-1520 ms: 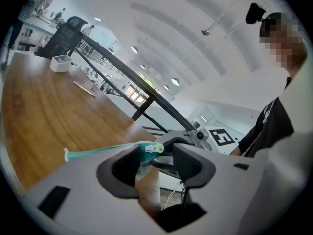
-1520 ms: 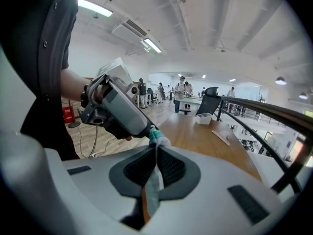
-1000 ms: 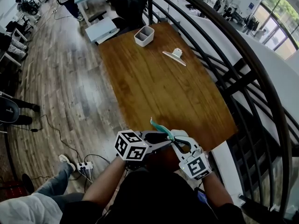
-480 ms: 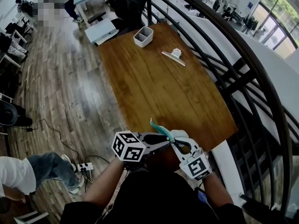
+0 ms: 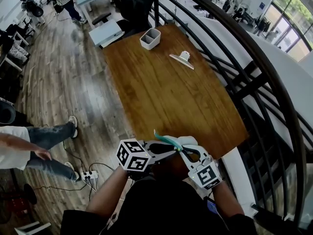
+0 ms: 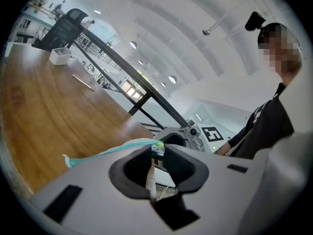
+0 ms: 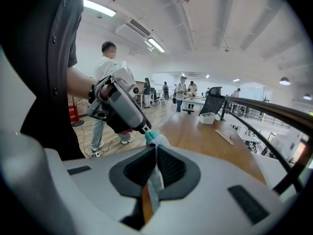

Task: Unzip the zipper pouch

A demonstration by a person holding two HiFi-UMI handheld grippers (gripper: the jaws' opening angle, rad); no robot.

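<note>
Jaws of right gripper (image 7: 155, 153) clamped on teal pouch (image 7: 156, 140); left gripper (image 6: 156, 152) jaws closing around zipper pull (image 6: 151, 176), over counter (image 5: 171, 92) edge. Zip likely unopened; whole pull remains.

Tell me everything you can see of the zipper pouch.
The pouch is thin soft cloth, teal along its zipper edge, pale below. It hangs in the air by the near edge of the wooden table, stretched between both claws: the right claw is clamped on one end, the left claw is closing on the white pull tab. How far the zipper is open cannot be told.
</note>
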